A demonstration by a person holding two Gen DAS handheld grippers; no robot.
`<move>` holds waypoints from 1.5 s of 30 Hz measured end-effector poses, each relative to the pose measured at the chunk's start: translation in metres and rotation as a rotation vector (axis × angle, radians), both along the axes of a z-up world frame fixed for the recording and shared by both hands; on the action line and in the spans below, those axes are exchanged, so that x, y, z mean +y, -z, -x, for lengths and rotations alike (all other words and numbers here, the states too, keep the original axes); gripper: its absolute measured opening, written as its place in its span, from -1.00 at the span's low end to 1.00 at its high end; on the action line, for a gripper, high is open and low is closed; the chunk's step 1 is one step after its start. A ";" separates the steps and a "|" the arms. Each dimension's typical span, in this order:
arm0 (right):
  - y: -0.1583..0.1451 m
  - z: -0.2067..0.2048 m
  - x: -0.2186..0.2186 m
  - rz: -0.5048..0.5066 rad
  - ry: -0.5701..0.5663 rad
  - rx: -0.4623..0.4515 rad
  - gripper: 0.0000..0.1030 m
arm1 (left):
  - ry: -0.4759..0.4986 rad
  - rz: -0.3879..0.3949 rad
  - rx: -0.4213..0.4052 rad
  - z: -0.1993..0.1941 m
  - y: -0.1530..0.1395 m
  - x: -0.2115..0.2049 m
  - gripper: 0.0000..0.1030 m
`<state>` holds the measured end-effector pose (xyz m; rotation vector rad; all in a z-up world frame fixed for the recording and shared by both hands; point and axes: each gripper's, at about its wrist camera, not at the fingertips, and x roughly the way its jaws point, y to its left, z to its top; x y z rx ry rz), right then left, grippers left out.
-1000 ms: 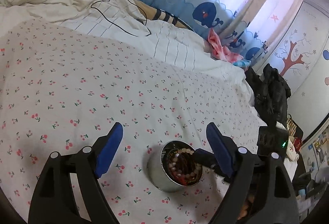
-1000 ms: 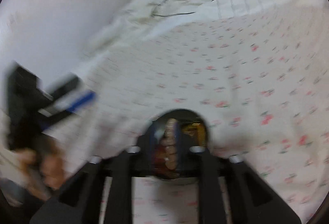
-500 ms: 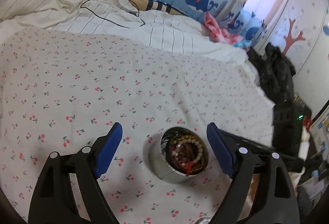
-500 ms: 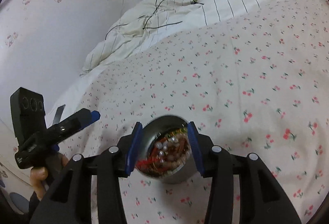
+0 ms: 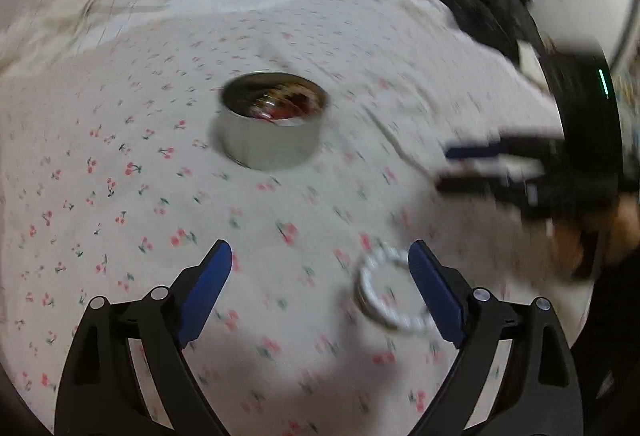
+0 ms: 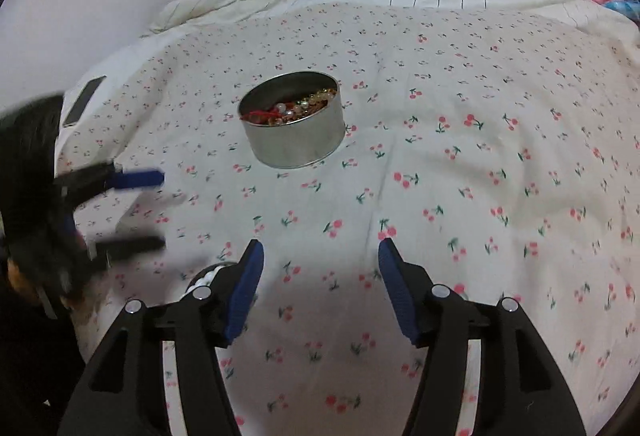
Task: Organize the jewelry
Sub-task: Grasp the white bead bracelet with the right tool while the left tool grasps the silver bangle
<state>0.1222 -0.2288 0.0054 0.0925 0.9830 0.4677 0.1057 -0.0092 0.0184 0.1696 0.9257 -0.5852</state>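
Bed [image 6: 480,164], cherry-print sheet | round tin [image 6: 294,120] of beads mid-bed, upright, untouched | white bead bracelet [image 5: 390,294] near front edge | left hand-held gripper [image 5: 320,288] opening, bracelet between jaws, unpressed | right hand-held gripper [image 6: 320,284] opening, empty

One round metal tin [image 6: 295,124] out on the cherry-print bedsheet [image 6: 460,164], heaped with beads too tangled to count; one white bead bracelet [image 5: 390,292] lying loose; one lid under it; two pairs of tongs, left [image 5: 320,288] and right [image 6: 320,288], four blue pads altogether
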 end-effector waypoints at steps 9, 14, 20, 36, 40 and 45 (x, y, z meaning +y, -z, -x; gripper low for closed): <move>0.013 0.033 0.054 0.083 -0.221 0.050 -0.39 | -0.086 0.048 0.006 0.027 0.001 0.027 0.67; 0.019 0.044 0.064 0.151 -0.224 0.033 -0.80 | -0.095 0.069 0.021 0.023 0.004 0.027 0.68; 0.010 0.047 0.041 0.127 -0.132 0.001 -0.98 | -0.062 0.039 0.023 0.024 0.009 0.018 0.68; 0.016 0.044 0.059 0.106 -0.168 0.033 -0.84 | -0.060 0.046 0.037 0.021 0.013 0.015 0.68; 0.006 0.045 0.039 0.039 -0.114 0.009 -0.85 | -0.062 0.050 0.040 0.021 0.013 0.016 0.68; -0.005 0.045 0.001 0.035 0.008 -0.011 -0.84 | -0.040 0.060 0.050 0.018 0.013 0.009 0.69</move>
